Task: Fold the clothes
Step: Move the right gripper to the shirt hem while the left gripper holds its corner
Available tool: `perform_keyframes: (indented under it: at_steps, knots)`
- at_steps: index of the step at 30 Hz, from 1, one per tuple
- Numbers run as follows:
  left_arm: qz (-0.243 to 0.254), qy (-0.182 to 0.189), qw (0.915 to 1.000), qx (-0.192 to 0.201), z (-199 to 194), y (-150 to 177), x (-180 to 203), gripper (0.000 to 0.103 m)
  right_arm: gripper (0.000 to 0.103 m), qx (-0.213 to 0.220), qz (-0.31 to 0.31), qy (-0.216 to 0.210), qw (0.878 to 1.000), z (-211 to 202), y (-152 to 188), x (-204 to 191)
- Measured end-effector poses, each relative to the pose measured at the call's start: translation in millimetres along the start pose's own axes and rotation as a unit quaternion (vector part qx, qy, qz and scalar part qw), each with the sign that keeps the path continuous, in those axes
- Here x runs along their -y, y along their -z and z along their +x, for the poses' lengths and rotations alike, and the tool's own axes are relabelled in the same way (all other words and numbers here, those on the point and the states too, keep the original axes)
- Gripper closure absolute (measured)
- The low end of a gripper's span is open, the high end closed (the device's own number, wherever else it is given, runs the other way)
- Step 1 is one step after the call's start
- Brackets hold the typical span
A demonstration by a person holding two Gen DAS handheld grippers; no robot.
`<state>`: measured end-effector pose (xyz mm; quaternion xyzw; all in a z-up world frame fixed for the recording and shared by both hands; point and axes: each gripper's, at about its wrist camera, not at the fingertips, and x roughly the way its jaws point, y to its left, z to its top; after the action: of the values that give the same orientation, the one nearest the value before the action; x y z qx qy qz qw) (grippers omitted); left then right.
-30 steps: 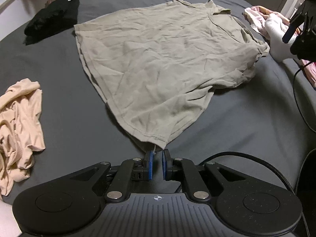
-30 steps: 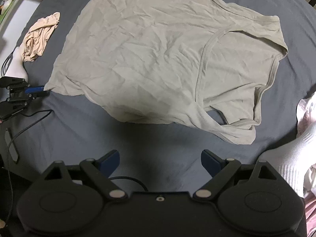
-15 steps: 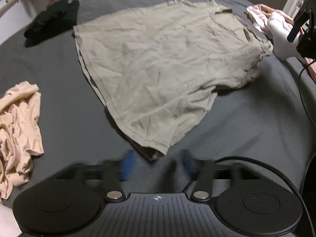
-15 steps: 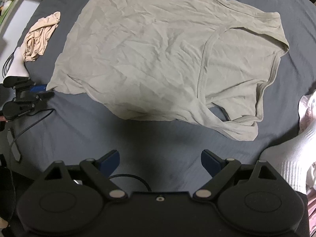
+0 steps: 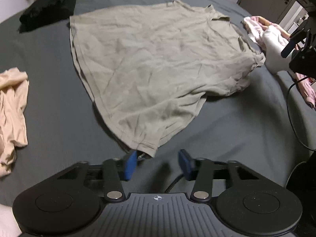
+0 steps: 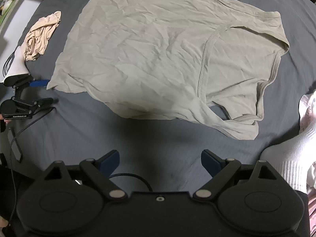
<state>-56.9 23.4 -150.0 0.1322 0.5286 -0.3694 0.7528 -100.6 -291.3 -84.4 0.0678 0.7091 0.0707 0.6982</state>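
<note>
A khaki shirt (image 5: 158, 69) is spread on a bed (image 5: 227, 134); its corner lies between the closing left gripper (image 5: 157, 163), unpinched. The right gripper (image 6: 160, 163) is held wide open, empty.

Dark grey bed (image 5: 49, 102), laundry spread all over

Olive t-shirt (image 5: 158, 63) mid-bed, beige garment (image 5: 11, 106) left, black clothes (image 5: 49, 6) far corner, pink-white pile (image 5: 272, 37) right.

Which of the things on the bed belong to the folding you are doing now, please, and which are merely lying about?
In hand:
- olive T-shirt, spread flat on the grey bed
- left tool, open, jaws just closing, at the shirt's hem corner
- right tool, open, empty

Lying about:
- beige garment
- black garment
- pink and white clothes
</note>
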Motion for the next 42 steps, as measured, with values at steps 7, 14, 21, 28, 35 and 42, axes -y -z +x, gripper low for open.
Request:
perform_keyframes:
  at_steps: [7,14,21,28,35,42]
  knots:
    - [-0.022,0.013,0.9997,0.001,0.0,-5.0,-10.7,0.1,0.013,-0.001,-0.004,0.006,1.0,2.6,0.0,-0.5]
    - [0.018,0.006,0.9998,-0.01,-15.5,-6.6,-11.9,0.101,0.013,0.021,-0.105,0.07,0.992,17.6,7.3,-15.1]
    - [0.029,0.003,0.9993,-0.024,-21.6,-6.3,-19.8,0.101,0.027,0.081,-0.399,0.174,0.897,41.8,41.6,-62.7]
    - [0.032,0.001,0.9988,-0.036,-21.0,-7.0,-23.9,0.101,0.076,0.049,-0.459,0.185,0.867,62.2,42.1,-44.0]
    - [0.026,0.0,0.9988,-0.041,-17.7,-7.7,-24.5,0.101,0.076,0.056,-0.461,0.136,0.875,76.6,32.4,-42.6]
    - [0.024,0.003,0.9986,-0.047,-14.0,-8.8,-25.6,0.101,0.076,0.076,-0.357,0.096,0.926,70.2,-8.0,-28.0]
